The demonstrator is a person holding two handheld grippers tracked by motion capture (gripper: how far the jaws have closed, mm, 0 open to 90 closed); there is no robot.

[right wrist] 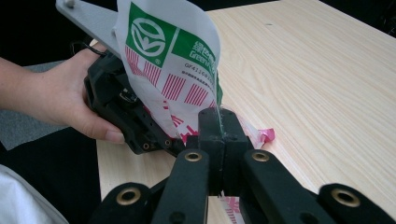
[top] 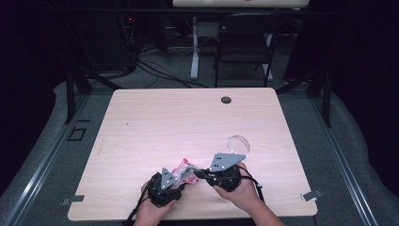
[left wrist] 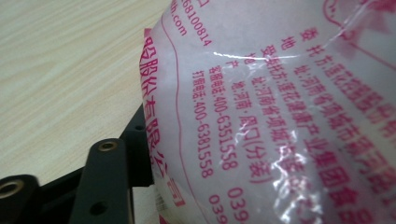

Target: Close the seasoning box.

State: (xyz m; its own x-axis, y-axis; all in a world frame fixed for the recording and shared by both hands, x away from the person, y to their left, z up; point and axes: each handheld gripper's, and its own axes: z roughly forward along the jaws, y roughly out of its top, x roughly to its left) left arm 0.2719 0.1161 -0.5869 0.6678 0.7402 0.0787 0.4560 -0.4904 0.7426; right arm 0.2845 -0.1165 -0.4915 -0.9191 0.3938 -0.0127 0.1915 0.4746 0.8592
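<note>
In the high view, a person's two hands come in from the bottom edge of a pale wooden surface, each holding tongs. The left tongs and right tongs meet low in the middle of the frame at a crumpled plastic bag, white with pink print; a small clear round lid lies just to the upper right. In the left gripper view, the bag covers the right and centre of the frame, its thin film wrinkled and shiny, with one black jaw at the lower left beside it; whether the left tongs press on it cannot be told. In the right gripper view, the right tongs stand together at lower centre, clamped on a thin edge of the bag, which rises limply toward the upper left. The bag looks light, soft and slippery, likely to slide or tear, so a flat doubled edge seems the best place to hold.
</note>
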